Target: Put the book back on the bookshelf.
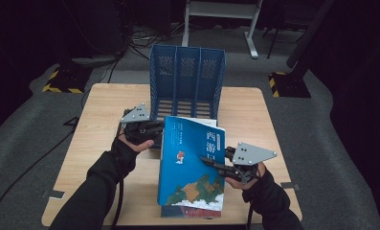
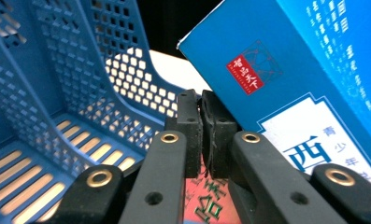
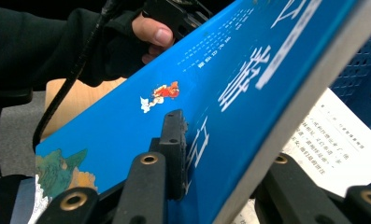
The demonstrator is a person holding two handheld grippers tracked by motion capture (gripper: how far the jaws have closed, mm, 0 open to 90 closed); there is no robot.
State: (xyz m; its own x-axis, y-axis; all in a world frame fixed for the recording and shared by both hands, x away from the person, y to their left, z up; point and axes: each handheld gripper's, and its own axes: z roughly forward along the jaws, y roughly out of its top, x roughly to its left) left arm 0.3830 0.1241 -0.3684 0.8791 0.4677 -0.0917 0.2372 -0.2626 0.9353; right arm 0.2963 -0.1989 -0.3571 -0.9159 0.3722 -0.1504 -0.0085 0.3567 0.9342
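Note:
A blue book (image 1: 192, 163) with a painted landscape on its cover is held tilted above the wooden table (image 1: 101, 110), its top edge toward a blue three-slot file rack (image 1: 187, 76). My left gripper (image 1: 155, 135) is at the book's upper left edge. In the left gripper view its pads (image 2: 203, 126) are pressed together on a thin edge of the book (image 2: 304, 70), with the rack (image 2: 57, 93) just beyond. My right gripper (image 1: 207, 162) is shut on the book's right edge. In the right gripper view (image 3: 220, 154) one jaw lies on the cover (image 3: 220, 79) and the other sits under the page block.
The rack stands at the table's far middle with its open side facing the person. A printed white page (image 3: 332, 144) shows beneath the book. The person's other hand (image 3: 155, 35) grips its tool beyond the cover. Cables and yellow-black striped bases (image 1: 63, 81) lie on the grey floor.

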